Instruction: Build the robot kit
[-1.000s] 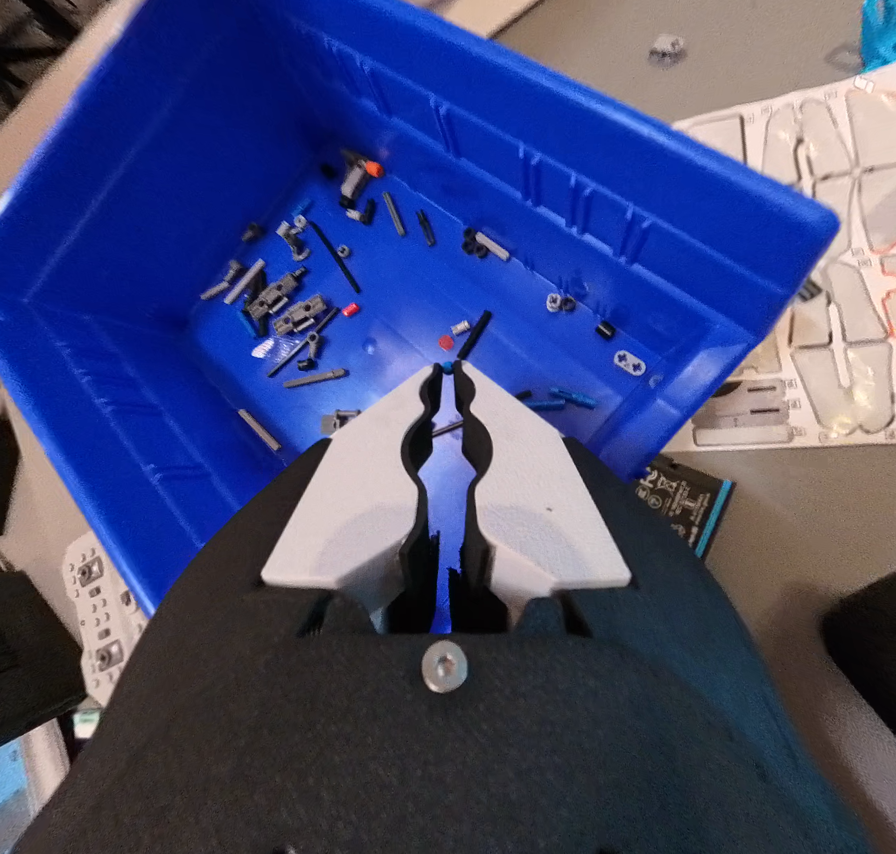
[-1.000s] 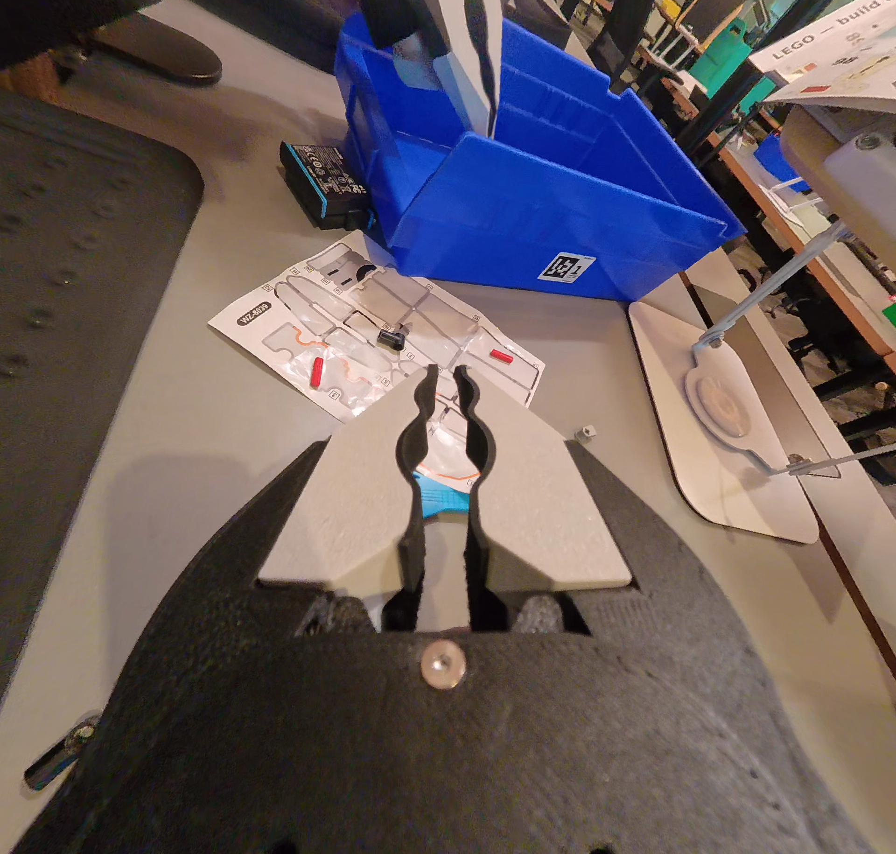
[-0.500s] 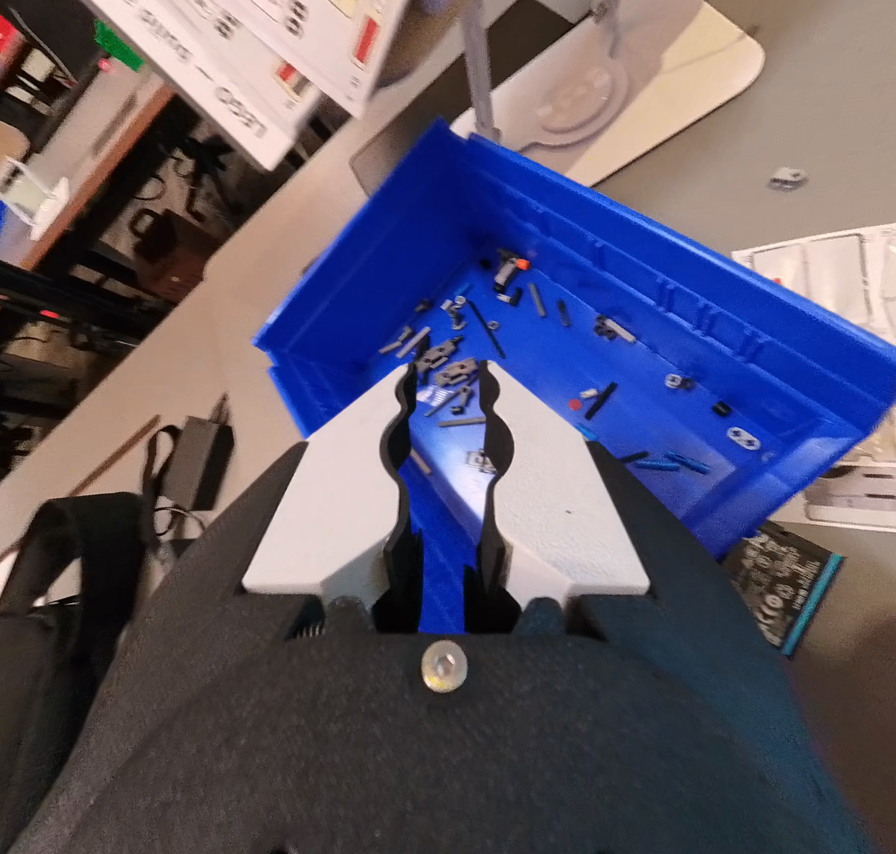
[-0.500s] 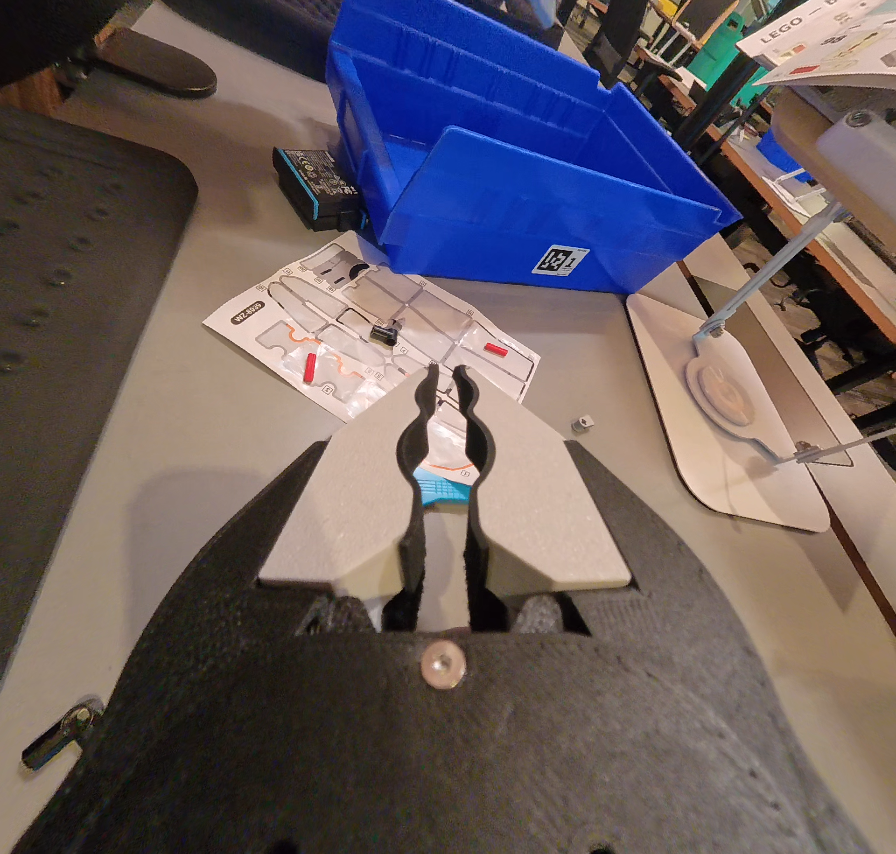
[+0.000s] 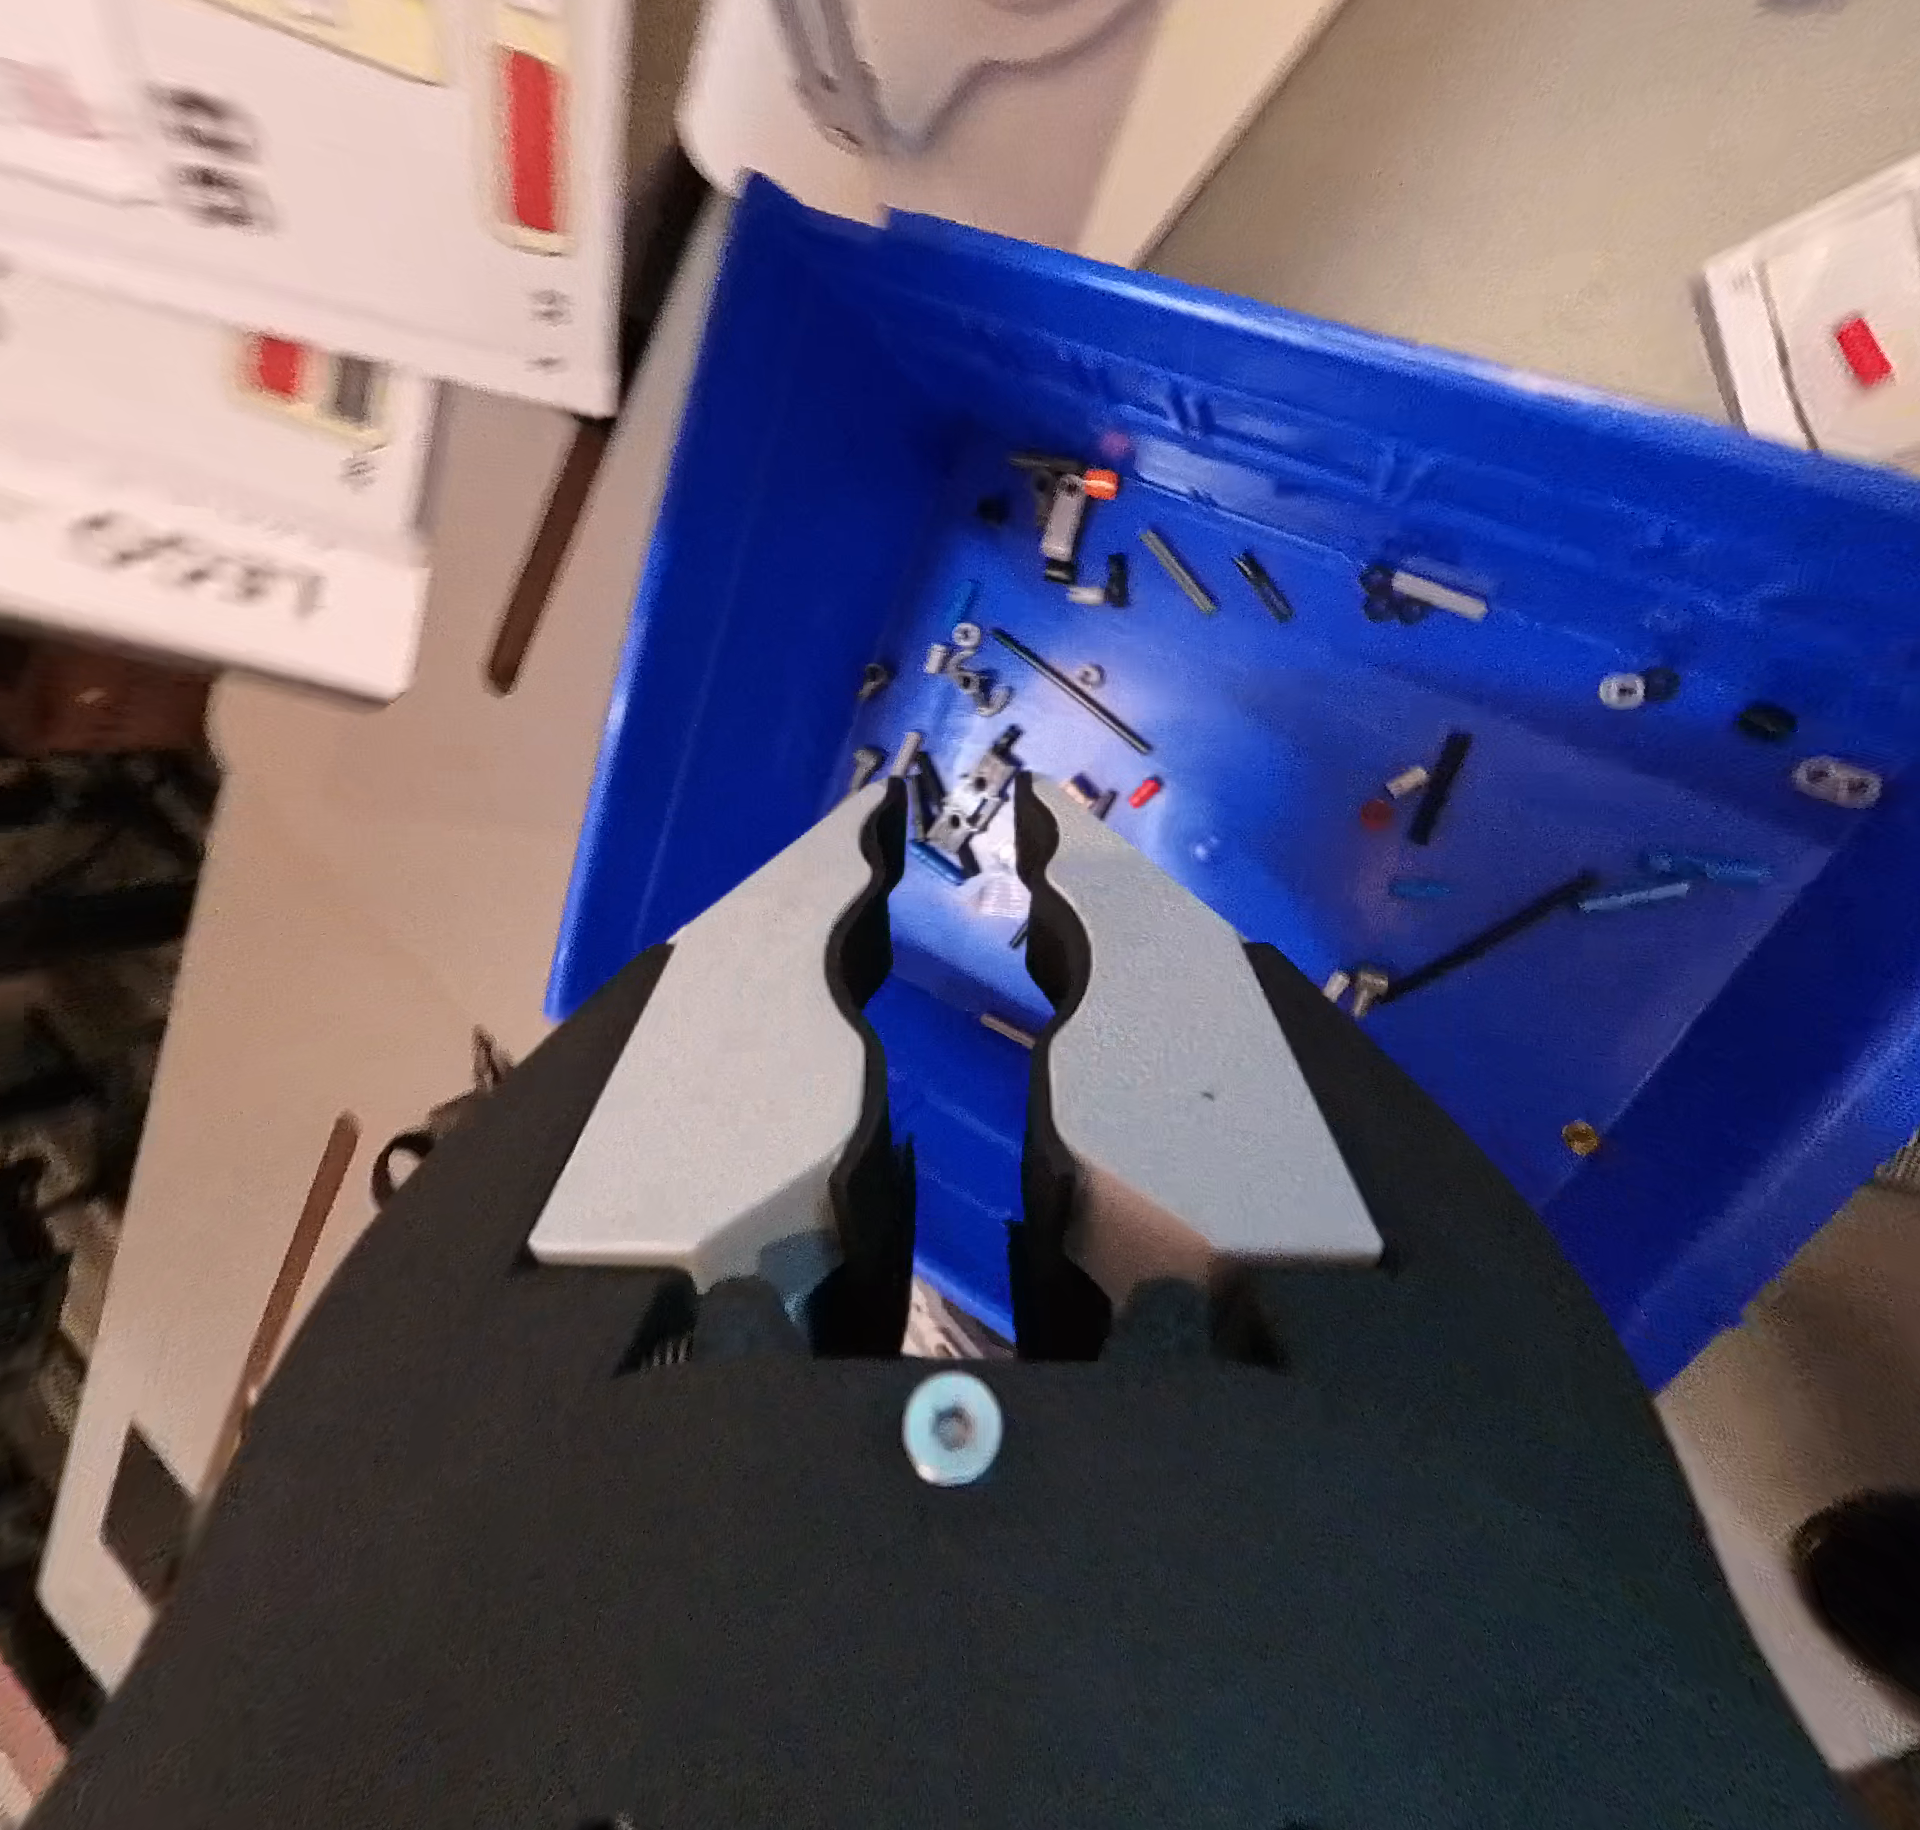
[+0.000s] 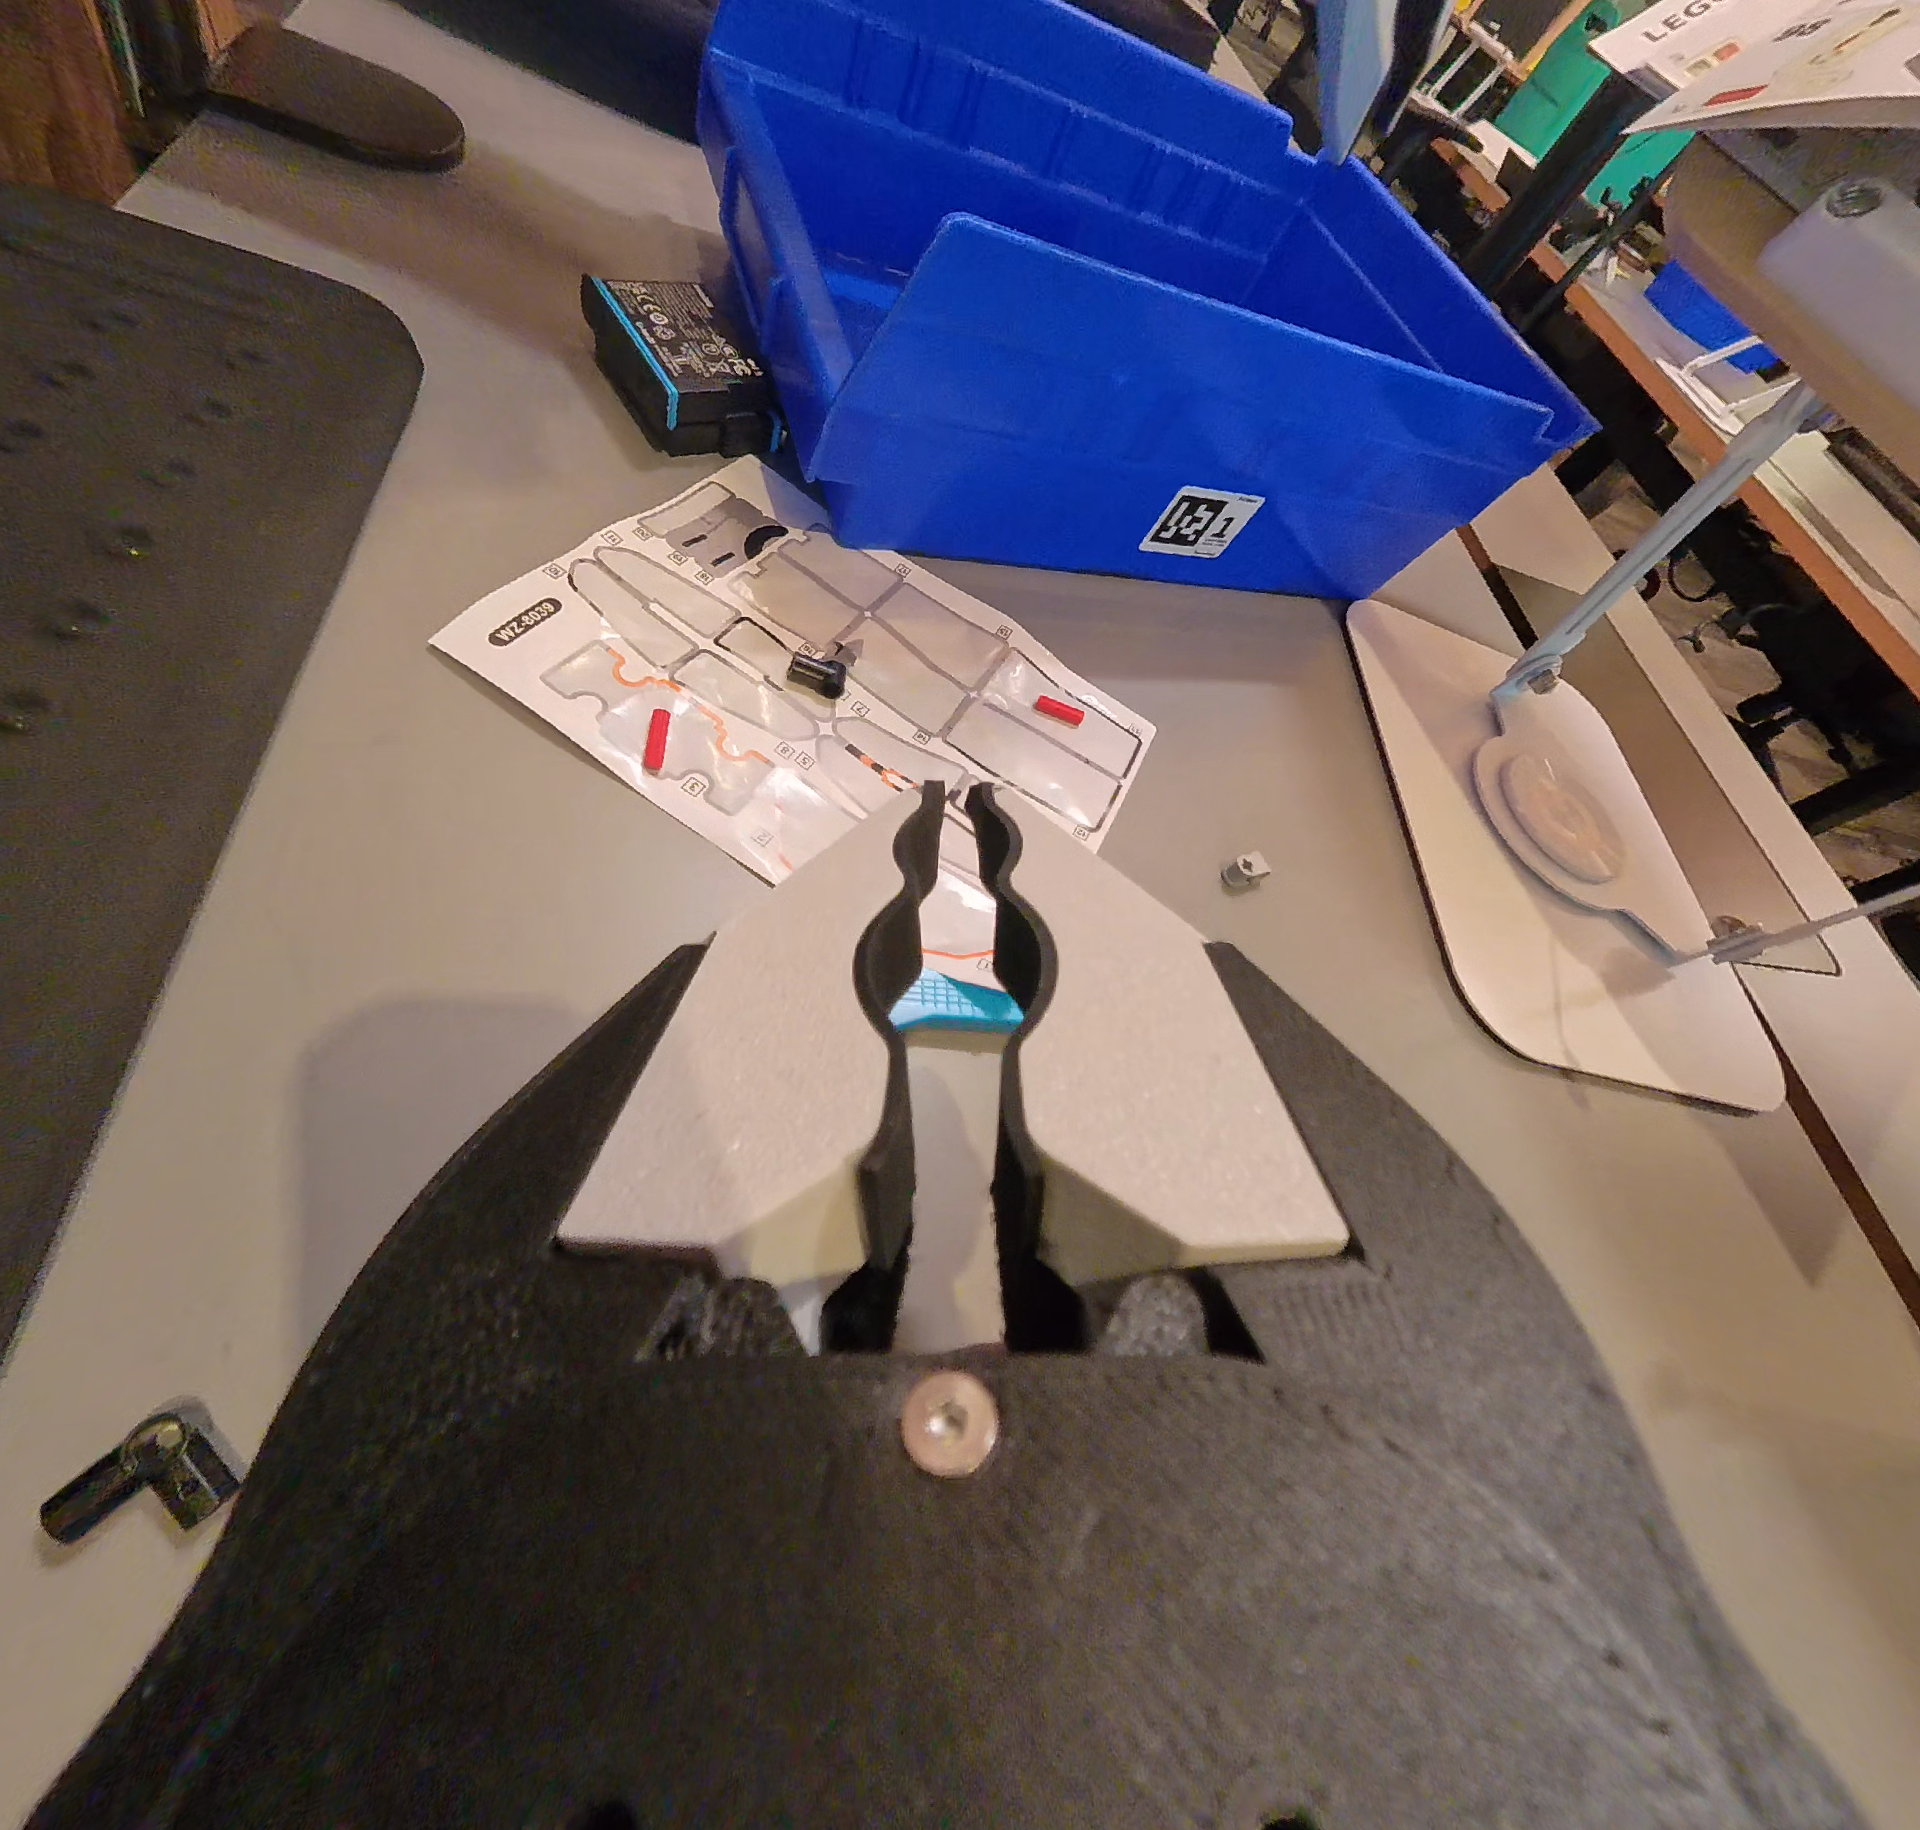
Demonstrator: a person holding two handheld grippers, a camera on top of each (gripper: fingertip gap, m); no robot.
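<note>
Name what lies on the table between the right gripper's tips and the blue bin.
In the right wrist view, a printed sheet lies between the right gripper and the blue bin, carrying two small red pieces and a small black piece.

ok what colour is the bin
Blue, the bin shows best in the right wrist view.

The blue bin [image 6: 1132,398] looks like smooth, glossy moulded plastic, and the tiny parts [image 5: 1081,700] inside it are mostly plastic, a few shiny like metal. In front of the bin, the sheet [image 6: 727,700] is paper with glossy clear film. The table [image 6: 436,907] under it is matt grey. The gripper bodies are grainy matt black, with rough pale fingers [image 6: 748,1053].
</note>
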